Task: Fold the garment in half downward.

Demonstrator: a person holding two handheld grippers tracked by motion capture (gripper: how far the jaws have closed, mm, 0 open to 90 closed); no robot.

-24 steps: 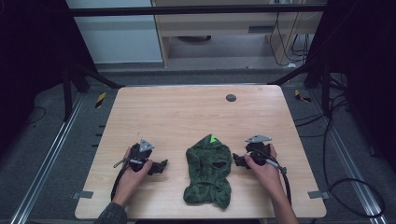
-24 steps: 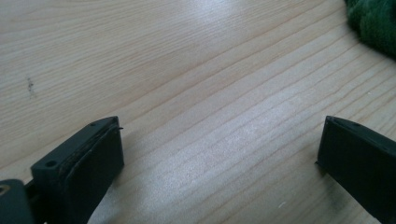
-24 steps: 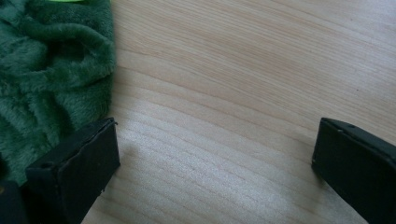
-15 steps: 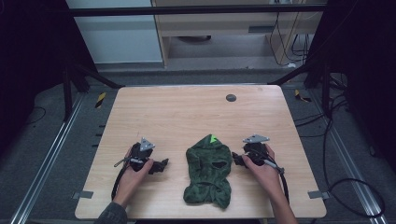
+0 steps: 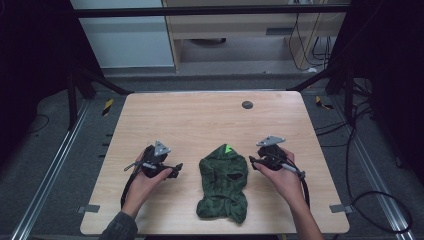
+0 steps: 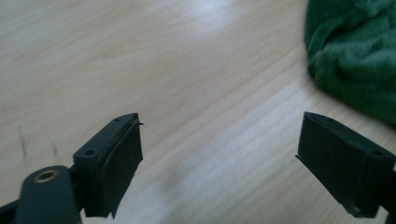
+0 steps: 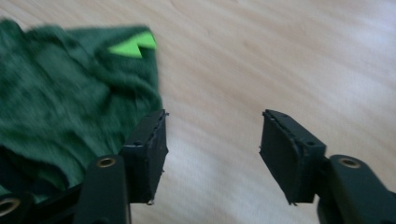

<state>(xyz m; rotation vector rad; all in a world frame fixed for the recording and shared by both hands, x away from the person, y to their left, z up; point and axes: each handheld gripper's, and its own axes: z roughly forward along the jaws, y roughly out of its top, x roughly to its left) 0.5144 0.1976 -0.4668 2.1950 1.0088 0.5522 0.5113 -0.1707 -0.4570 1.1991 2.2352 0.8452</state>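
Green cloth (image 5: 223, 182) lies between left tongs (image 5: 176, 171) and right tongs (image 5: 252, 161).

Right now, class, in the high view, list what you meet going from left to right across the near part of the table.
Left gripper, held in one hand → crumpled green cloth with its bright green tag → right gripper, held in the other hand.
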